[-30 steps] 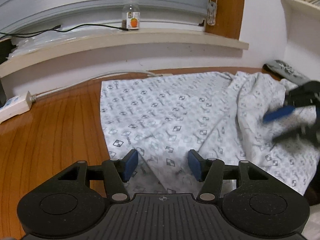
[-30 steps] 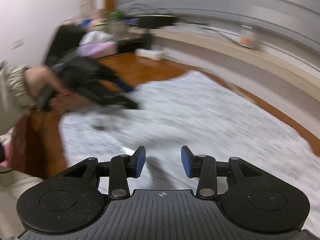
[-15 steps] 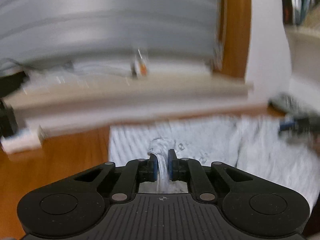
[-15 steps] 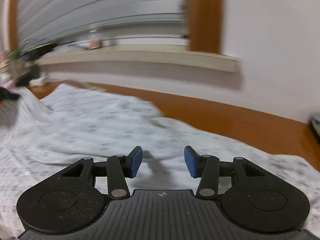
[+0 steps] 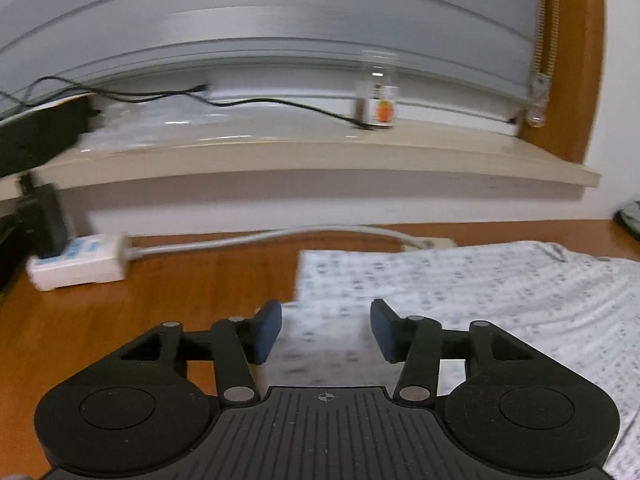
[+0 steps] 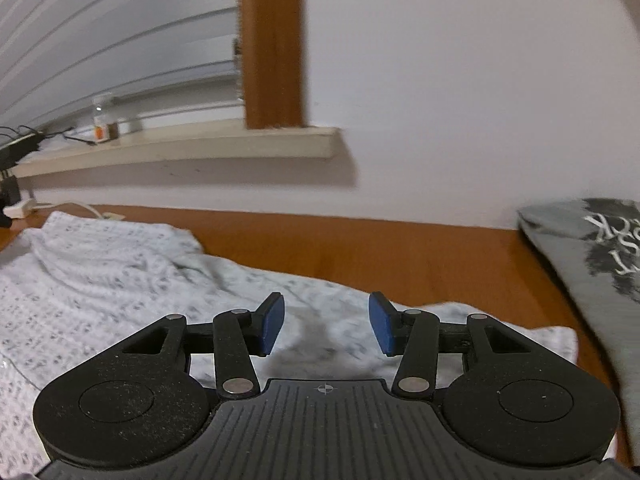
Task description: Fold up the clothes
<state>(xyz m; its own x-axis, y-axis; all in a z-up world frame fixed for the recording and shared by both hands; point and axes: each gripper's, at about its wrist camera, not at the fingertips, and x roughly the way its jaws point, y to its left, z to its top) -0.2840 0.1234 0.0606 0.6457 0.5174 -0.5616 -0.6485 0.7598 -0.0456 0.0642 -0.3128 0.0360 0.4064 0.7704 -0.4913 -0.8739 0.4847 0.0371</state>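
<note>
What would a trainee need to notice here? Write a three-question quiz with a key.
1. True or false: the left gripper pinches the patterned garment.
2. Which lies to the right of the right gripper? A) grey printed shirt B) power strip C) small bottle
3. Fill in: the small bottle stands on the window ____.

Key: 1 false, its jaws are opening with only cloth beneath them; 2 A; 3 sill.

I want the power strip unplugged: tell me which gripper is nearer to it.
Left. The left gripper has the power strip just ahead to its left; from the right gripper it sits far across the patterned garment.
</note>
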